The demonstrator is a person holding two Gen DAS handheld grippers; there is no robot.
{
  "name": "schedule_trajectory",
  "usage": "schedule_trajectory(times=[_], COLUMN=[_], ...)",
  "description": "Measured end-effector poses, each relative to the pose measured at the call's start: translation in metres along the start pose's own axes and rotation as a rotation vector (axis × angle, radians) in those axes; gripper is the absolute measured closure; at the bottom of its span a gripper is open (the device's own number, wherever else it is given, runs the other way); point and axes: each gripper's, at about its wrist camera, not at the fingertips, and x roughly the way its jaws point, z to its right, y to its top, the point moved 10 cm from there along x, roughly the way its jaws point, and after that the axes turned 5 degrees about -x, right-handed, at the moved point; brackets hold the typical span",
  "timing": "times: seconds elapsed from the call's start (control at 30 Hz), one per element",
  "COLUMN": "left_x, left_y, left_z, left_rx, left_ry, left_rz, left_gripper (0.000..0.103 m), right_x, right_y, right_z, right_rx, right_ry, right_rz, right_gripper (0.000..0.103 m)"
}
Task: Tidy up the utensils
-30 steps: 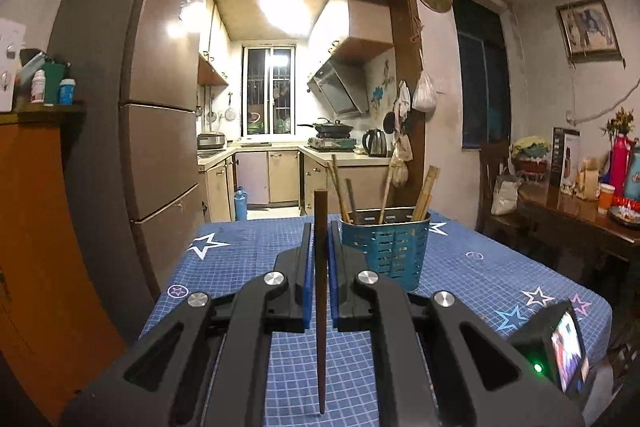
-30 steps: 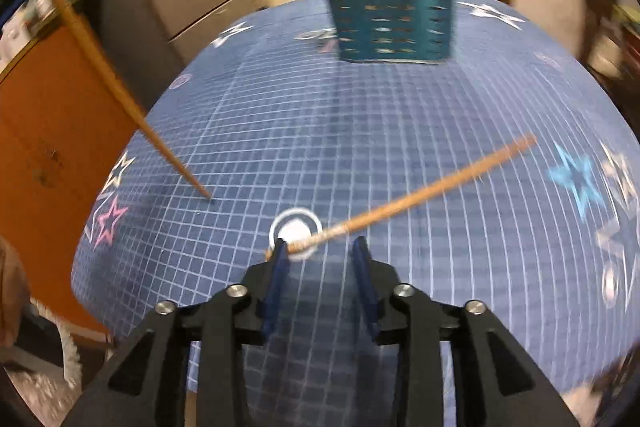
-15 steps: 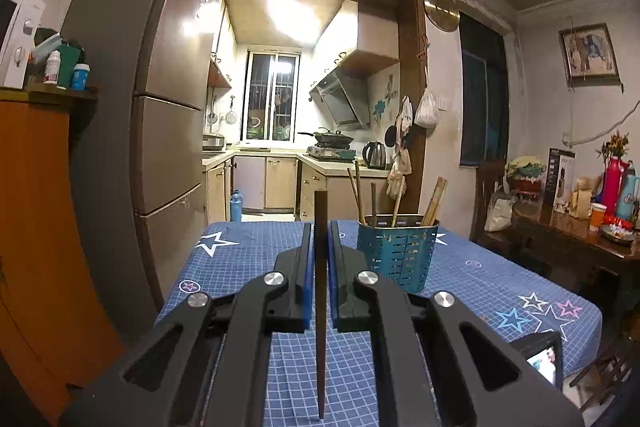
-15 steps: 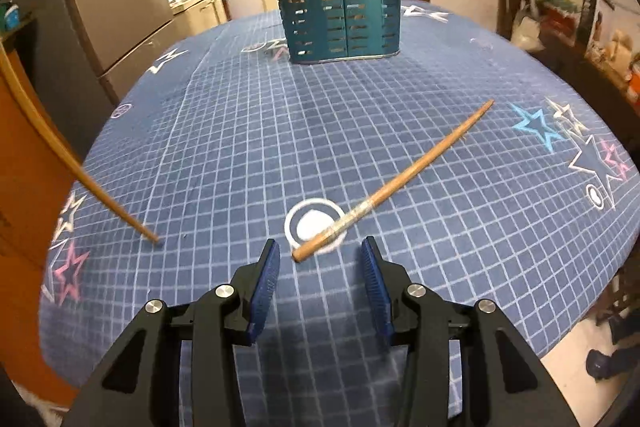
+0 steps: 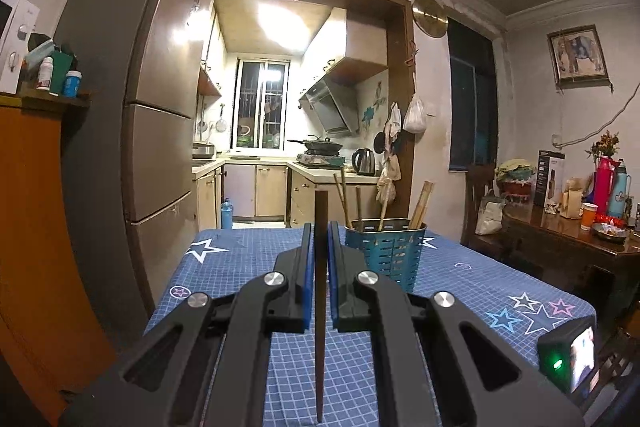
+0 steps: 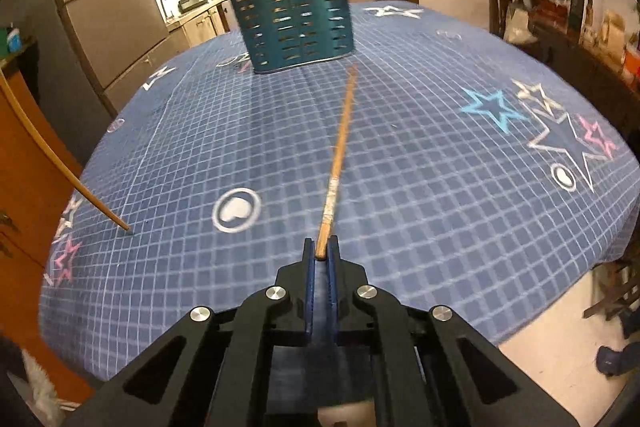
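My left gripper (image 5: 319, 247) is clamped tight, blue pads pinching a dark chopstick (image 5: 319, 307) that stands upright between them, its long axis vertical, square butt poking up above the fingers and the thin tip hanging down toward the blue checked tablecloth (image 5: 460, 279). From my other camera that same chopstick (image 6: 60, 167) shows at the far left, slanting down with its point just over or on the cloth, I can't tell which. Straight behind my left fingers, just to the right of them, sits the teal slotted holder (image 5: 386, 253) on the cloth, and it has several light wooden chopsticks (image 5: 422, 201) standing in it, leaning outward at different angles. Over to my right gripper (image 6: 321, 253): the jaws have just been closing and they are now nearly together, with the near end of a light wooden chopstick (image 6: 340, 151) caught between the blue pads. That stick runs straight away from my fingers toward the teal holder (image 6: 294, 23), long axis in line with the gripper, its far tip ending just short of the holder's base on the right side. A pale printed band wraps the stick near my fingers. The picture is a bit smeared, so I can't say whether the far end rests on the tablecloth (image 6: 440, 187) or is lifted off it.
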Motion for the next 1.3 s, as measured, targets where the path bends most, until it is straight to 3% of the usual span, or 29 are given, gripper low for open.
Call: schedule_trajectory(times=[0.13,0.57,0.8,1.03,1.3], left_x=[-0.001,0.005,0.013,0.022,0.034], left_y=[0.0,-0.004,-0.004,0.001,-0.001], left_z=[0.014,0.054,0.09,0.114,0.11], left_rx=[0.021,0.048,0.088,0.11,0.09], left_ry=[-0.017,-0.031,-0.048,-0.074,-0.076], left_rz=[-0.001,-0.03,-0.033,-0.032,-0.072], left_gripper=[0.098,0.098,0.098,0.098,0.098], right_x=[-0.012,-0.069,-0.083,-0.106,-0.107], right_y=[0.002,0.025,0.051,0.094,0.127], right_z=[0.025,0.074,0.115,0.13,0.119], right_rx=[0.026,-0.162,-0.142,-0.128,-0.162], right_ry=[0.037,0.062,0.097,0.181,0.25], right_rz=[0.013,0.224,0.318,0.412,0.423], right_gripper=[0.096,0.096,0.097,0.097,0.102])
